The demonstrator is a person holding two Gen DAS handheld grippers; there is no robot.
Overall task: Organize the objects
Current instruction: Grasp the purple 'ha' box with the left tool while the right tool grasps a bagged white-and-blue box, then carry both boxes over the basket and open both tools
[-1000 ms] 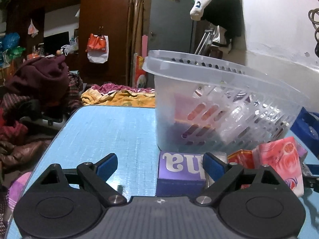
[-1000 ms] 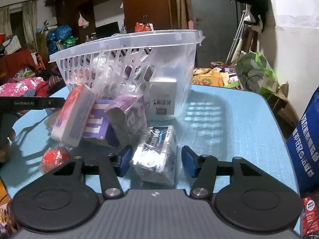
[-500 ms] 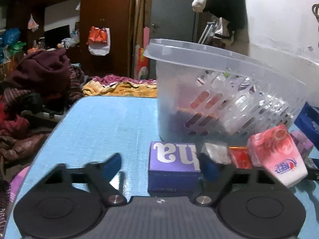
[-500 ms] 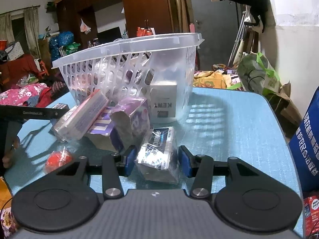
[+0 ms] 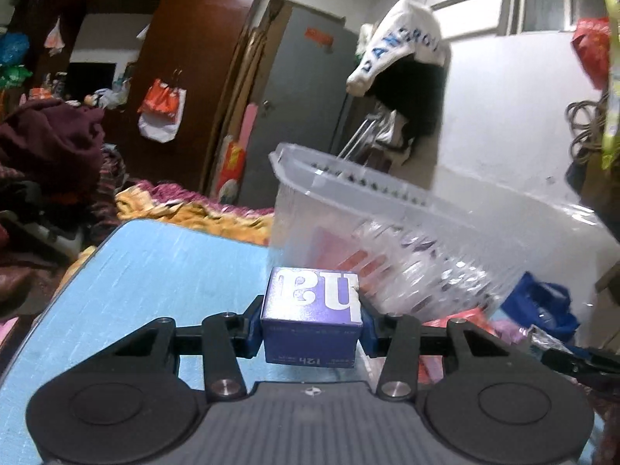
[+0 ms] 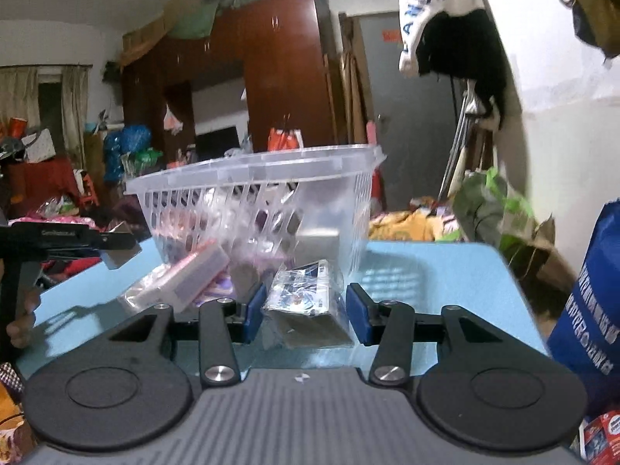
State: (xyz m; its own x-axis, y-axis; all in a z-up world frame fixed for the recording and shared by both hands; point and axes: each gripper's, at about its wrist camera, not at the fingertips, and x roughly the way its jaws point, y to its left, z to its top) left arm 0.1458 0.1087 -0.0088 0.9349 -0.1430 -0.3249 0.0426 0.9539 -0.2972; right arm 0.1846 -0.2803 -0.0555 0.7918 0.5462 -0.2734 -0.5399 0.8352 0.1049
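A purple box [image 5: 310,306] with white letters sits between the blue pads of my left gripper [image 5: 312,321]. The jaws are closing and both pads press on its sides. Right behind it stands the clear plastic basket [image 5: 387,193], with several packs inside. In the right wrist view, my right gripper [image 6: 306,310] is shut on a clear-wrapped packet [image 6: 306,298], held just in front of the basket [image 6: 252,170]. The left gripper [image 6: 116,244] shows at the left edge there, above the blue table [image 6: 426,271].
A pink-and-white pack [image 6: 186,275] and other small packs lie against the basket's near side. A blue bag [image 6: 589,302] stands at the table's right edge. Piled clothes [image 5: 50,143] lie beyond the left edge. A white wall [image 5: 503,124] is behind the basket.
My left jaws have come in from wide open onto the purple box, and that view has tilted upward. The right jaws narrowed onto the wrapped packet and tipped up too.
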